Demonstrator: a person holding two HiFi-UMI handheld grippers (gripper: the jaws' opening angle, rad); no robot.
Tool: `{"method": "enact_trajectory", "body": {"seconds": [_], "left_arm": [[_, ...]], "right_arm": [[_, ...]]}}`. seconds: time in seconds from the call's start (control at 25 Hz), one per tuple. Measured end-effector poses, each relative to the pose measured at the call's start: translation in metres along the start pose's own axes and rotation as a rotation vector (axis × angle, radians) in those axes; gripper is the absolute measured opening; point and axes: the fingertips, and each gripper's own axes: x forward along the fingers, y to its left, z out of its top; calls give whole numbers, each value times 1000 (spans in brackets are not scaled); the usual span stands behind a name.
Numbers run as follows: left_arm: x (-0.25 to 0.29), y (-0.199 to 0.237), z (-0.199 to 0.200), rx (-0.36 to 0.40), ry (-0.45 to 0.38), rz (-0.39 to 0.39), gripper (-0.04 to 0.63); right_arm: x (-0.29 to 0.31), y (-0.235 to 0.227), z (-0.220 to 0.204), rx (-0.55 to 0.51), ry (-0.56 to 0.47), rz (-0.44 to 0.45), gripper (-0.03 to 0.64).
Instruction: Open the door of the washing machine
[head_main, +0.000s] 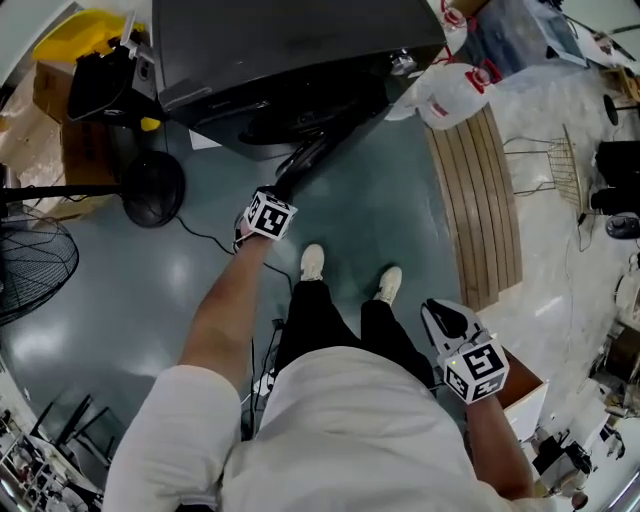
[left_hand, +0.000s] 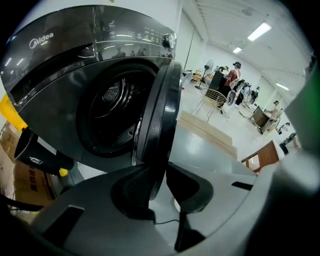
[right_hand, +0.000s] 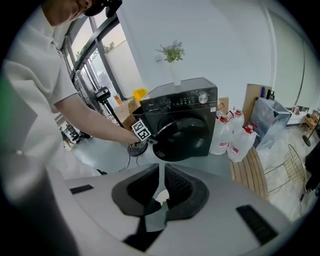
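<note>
The door (left_hand: 161, 107) of the washing machine (left_hand: 65, 70) stands well open, its rim clamped between the 2 fingers of the left gripper (left_hand: 159, 176); the right gripper (right_hand: 161, 186), fingers narrowly apart, holds nothing.

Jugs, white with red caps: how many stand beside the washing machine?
3 jugs, all right of the washing machine: one against it, one behind that, one in front by the slatted bench. More may be hidden behind them.

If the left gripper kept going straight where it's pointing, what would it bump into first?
The door. Its edge already stands between the left gripper's jaws, so that comes first; the washer probably lies beyond.
</note>
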Motion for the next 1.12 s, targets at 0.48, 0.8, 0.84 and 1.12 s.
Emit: {"method": "enact_trajectory", "body": {"seconds": [0.48, 0.8, 0.84, 1.12], "left_arm": [[7, -104, -6, -121, -16, 3, 86], [18, -166, -3, -225, 12, -8, 86], [20, -172, -1, -237, 12, -3, 86], [30, -223, 9, -342, 46, -7, 86]], "right_arm": [[-29, -40, -52, 14, -26, 63, 38], [-44, -70, -70, 48, -66, 71, 37], [-46, -74, -72, 52, -71, 70, 37], [-63, -103, -79, 78, -100, 58, 34]]}}
